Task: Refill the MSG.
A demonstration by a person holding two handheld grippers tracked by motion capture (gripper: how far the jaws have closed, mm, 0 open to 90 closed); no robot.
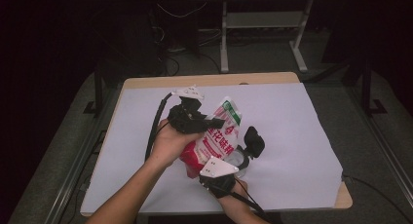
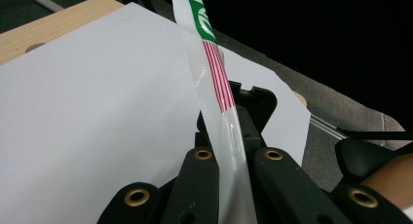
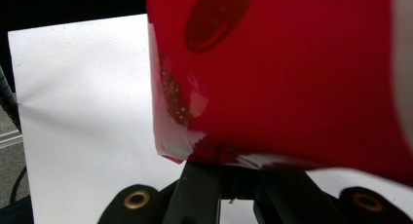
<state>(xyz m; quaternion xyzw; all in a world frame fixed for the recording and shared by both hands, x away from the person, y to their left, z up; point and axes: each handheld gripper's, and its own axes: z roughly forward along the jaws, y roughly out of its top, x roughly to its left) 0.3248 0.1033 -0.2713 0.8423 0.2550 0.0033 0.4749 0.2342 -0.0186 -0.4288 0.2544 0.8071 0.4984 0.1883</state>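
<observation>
A white and red pouch point(image 1: 219, 134) with red print and a green mark at its top is held tilted above the table between both grippers. My left gripper point(image 1: 215, 122) is shut on its left sealed edge, and in the left gripper view that thin edge point(image 2: 214, 83) runs up from between the jaws point(image 2: 229, 136). My right gripper point(image 1: 214, 161) is shut on the pouch's red bottom point(image 3: 292, 73), with its jaws point(image 3: 229, 166) pinching the lower seam. A hand holds each gripper.
A round clear container point(image 1: 239, 158) with a black lid point(image 1: 254, 141) standing open sits on the table just right of the pouch; the lid point(image 2: 258, 103) also shows behind the left jaws. White paper point(image 1: 292, 136) covers the wooden table. Cables trail from both grippers.
</observation>
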